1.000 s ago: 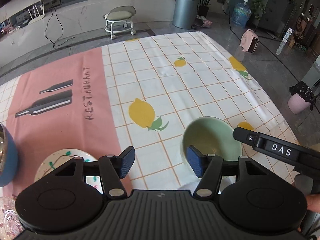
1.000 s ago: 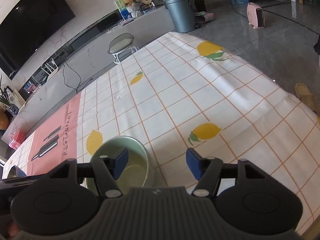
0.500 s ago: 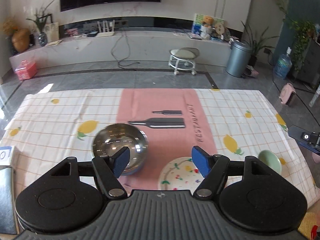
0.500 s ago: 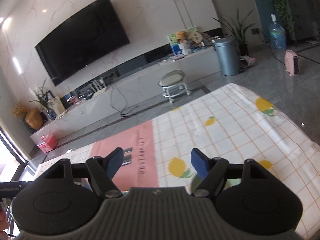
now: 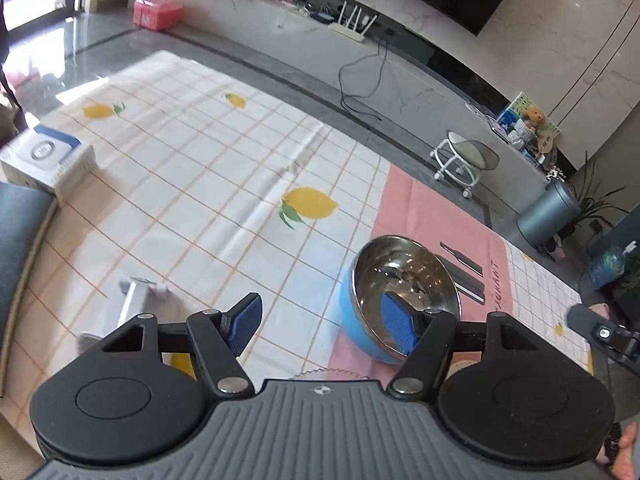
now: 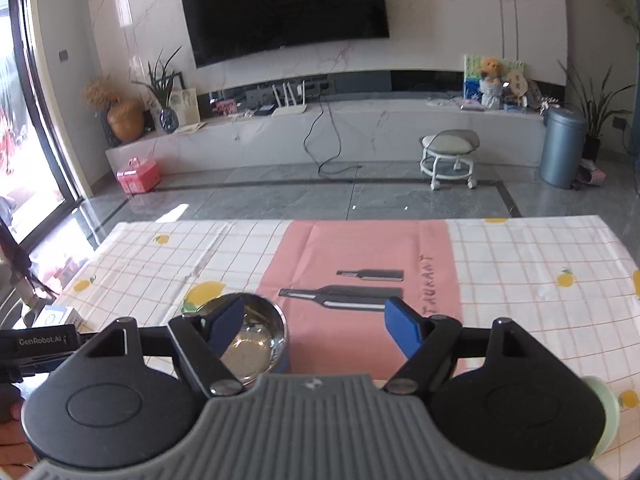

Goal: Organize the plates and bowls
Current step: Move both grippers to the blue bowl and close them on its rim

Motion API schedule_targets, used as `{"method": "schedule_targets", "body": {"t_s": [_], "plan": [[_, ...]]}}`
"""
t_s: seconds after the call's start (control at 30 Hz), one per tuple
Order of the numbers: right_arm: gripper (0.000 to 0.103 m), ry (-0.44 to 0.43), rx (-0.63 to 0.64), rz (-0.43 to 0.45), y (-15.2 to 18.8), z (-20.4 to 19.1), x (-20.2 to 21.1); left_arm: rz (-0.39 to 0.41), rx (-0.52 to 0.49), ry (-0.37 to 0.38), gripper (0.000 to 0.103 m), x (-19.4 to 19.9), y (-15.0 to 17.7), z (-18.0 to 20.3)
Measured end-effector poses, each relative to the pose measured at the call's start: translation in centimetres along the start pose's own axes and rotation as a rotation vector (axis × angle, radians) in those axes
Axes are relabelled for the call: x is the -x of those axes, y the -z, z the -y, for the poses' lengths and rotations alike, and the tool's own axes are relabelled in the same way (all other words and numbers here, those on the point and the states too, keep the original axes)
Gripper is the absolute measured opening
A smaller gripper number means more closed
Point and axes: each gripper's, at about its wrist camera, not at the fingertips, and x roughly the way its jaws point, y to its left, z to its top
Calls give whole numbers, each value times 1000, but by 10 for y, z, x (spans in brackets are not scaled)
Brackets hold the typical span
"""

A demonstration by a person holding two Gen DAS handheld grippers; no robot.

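Note:
A blue bowl with a steel inside (image 5: 404,296) sits on the pink strip of the tablecloth; it also shows in the right wrist view (image 6: 252,336). My left gripper (image 5: 320,324) is open and empty, just above the cloth, its right finger in front of the bowl's rim. My right gripper (image 6: 314,326) is open and empty, held above the table's near edge. A green bowl (image 6: 604,412) peeks out at the right behind the right gripper's body. A scalloped plate edge (image 5: 332,376) shows just under the left gripper.
A white box (image 5: 46,160) lies at the table's left edge. A grey stand-like object (image 5: 132,308) lies on the cloth left of the left gripper. The other gripper's body (image 5: 604,336) shows at the right. Beyond the table stand a stool (image 6: 448,156) and a bin (image 6: 560,148).
Both grippers swung left. The left view now faces the table's left half with the steel bowl close by. The right view rose and now looks level across the table. Both stayed open.

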Motion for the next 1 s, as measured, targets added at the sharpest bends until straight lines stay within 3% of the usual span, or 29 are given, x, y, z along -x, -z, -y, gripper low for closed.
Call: {"method": "schedule_targets", "body": {"t_s": [0.1, 0.17, 0.23, 0.37, 0.47, 0.5, 0.53, 0.57, 0.67, 0.73, 0.8, 0.9, 1.0], "plan": [[76, 3, -15, -88, 1, -6, -42, -7, 51, 106, 79, -21, 4, -5], [74, 5, -62, -147, 5, -8, -68, -54, 56, 151, 79, -40, 5, -5], [72, 5, -111, -197, 10, -7, -90, -85, 29, 148, 79, -56, 7, 1], [70, 13, -132, -250, 21, -10, -121, -89, -5, 72, 78, -75, 10, 8], [66, 13, -145, -275, 29, -8, -135, -127, 17, 90, 74, -86, 12, 6], [60, 10, -150, -283, 32, -7, -138, -147, 25, 105, 73, -91, 13, 5], [56, 5, -150, -292, 34, -7, -141, -161, 37, 115, 69, -94, 14, 4], [46, -2, -151, -304, 37, -6, -145, -174, 57, 120, 59, -97, 15, 3], [36, -27, -154, -325, 43, -6, -153, -200, 74, 120, 37, -104, 19, 2], [29, -46, -153, -328, 45, -8, -157, -201, 61, 127, 35, -106, 21, 2], [16, -54, -143, -329, 45, -11, -158, -196, 65, 125, 33, -105, 24, 3], [13, -31, -99, -311, 46, -19, -157, -188, 38, 95, 26, -102, 25, 6], [11, -12, -73, -299, 44, -22, -155, -190, 48, 111, 26, -100, 24, 5]]}}
